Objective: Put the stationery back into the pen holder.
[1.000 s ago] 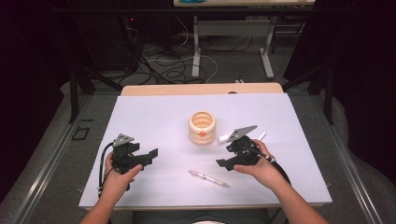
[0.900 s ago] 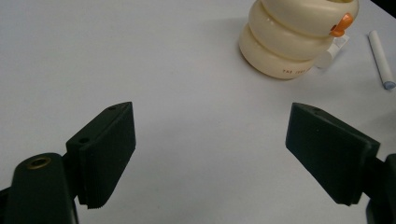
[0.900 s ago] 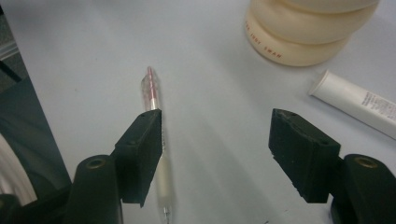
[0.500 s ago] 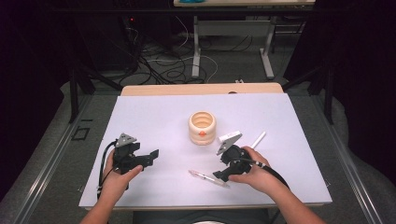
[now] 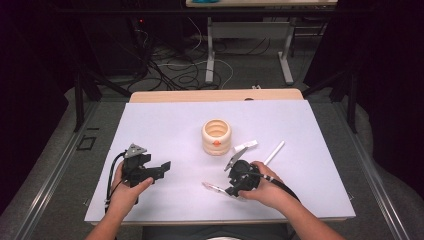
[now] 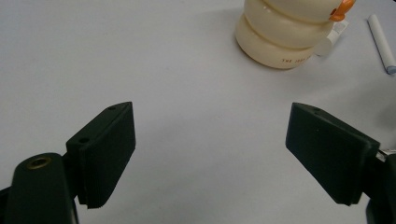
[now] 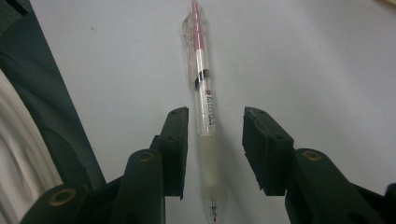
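The work in hand is picking up a clear pen (image 7: 204, 119) that lies flat on the white table (image 5: 165, 125), on the person's side of the cream ribbed holder (image 5: 217, 136) and a little to the right of it. The right gripper (image 7: 214, 149) is down over the pen with one jaw on each side of the barrel near its soft grip section; the jaws have just been closing in on it, yet in the right gripper view a gap shows on both sides, wider on one, so the pads do not press the pen and it rests on the table, not yet grasped. The pen's pink end points away from the gripper.

The left gripper (image 6: 210, 154) hovers low over bare table, to the left of the holder and nearer the person, its jaws spread wide with nothing between them. A white marker (image 5: 274, 152) lies to the right of the holder, and a small white piece (image 5: 246, 146) sits just beside the holder's base.

By my reading the approach and alignment are done; what is left is to finish the squeeze, lift the pen, and probably carry it to the holder, whose mouth stands open upward
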`<state>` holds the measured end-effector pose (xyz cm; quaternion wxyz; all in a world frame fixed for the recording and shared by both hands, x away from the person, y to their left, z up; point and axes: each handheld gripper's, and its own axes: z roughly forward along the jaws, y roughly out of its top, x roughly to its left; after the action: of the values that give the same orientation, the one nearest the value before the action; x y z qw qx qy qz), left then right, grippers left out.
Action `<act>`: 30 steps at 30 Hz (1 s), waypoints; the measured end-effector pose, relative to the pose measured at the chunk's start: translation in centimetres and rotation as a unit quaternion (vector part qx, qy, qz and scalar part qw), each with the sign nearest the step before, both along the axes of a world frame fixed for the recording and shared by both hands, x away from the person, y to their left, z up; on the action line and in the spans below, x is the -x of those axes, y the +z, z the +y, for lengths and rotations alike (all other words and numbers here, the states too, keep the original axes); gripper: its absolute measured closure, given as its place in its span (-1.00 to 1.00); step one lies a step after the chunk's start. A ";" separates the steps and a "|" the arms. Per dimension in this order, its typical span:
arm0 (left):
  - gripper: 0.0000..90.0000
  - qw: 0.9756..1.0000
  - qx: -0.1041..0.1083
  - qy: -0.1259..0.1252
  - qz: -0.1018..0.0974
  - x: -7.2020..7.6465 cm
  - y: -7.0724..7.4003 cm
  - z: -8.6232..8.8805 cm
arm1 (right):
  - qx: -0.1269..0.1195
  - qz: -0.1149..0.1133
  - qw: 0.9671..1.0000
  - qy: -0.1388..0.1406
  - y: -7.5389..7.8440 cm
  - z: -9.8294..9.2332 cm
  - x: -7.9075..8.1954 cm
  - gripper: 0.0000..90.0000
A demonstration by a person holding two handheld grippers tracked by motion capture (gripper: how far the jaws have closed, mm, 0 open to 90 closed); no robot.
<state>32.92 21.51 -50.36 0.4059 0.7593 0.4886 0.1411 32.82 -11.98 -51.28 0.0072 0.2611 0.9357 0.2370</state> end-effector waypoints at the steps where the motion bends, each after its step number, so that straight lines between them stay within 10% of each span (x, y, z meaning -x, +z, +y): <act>1: -0.65 1.000 0.001 -0.001 0.000 0.0 0.0 0.0 | -0.004 0.007 1.000 0.000 -0.1 0.1 0.0 0.39; 30: -0.65 1.000 0.007 0.006 -0.003 0.0 -0.3 -0.1 | 0.036 0.032 0.999 -0.005 -1.8 1.0 -0.3 0.67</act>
<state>32.96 21.40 -50.67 0.4120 0.7531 0.4926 0.1426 33.14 -10.95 -53.09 -0.0123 0.2730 0.9420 0.1950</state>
